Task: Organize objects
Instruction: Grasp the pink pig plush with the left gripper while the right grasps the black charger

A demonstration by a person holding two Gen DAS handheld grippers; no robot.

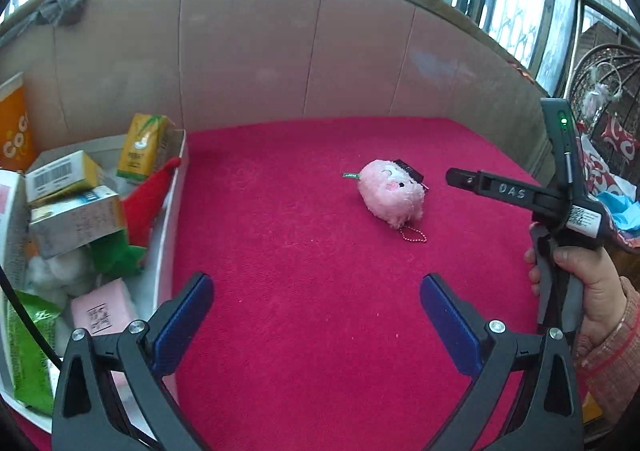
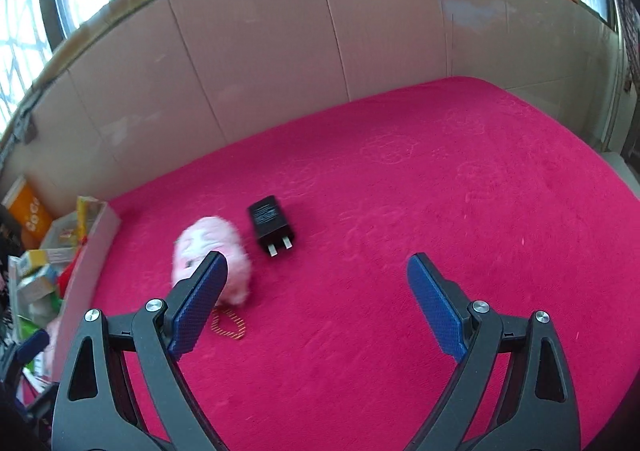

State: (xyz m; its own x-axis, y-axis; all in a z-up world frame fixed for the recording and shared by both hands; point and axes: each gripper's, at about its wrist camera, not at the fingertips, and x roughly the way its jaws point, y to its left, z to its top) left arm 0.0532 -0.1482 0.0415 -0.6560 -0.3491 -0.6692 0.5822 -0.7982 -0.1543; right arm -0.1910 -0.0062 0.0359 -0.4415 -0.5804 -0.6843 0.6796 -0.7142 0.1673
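- Sorting looks mostly done: a white box [image 1: 166, 235] at the left edge already holds cartons, a pink pack and soft toys.
- Left out on the red cloth [image 2: 440, 179]: a pink plush toy [image 1: 390, 197] and, just beside it, a black charger [image 2: 271, 225].
- Left gripper [image 1: 316, 303] and right gripper [image 2: 316, 291] both gape wide, holding nothing.
- Readable writing: "DAS" on the right gripper's finger; "Coc" on an orange pack [image 1: 12, 127].

desk cover [image 2: 440, 191]: deep pink-red, faint flower imprints
plush toy [image 1: 390, 195]: pale pink, darker pink cheek, pink bead chain
charger [image 2: 271, 224]: black, silver prongs
box [image 1: 176, 211]: white
cartons in box [image 1: 142, 149]: yellow-orange; grey-white with barcode
cloth in box [image 1: 150, 199]: red and green
gripper pads [image 2: 434, 303]: blue, dotted texture
sleeve [image 1: 612, 351]: pink plaid
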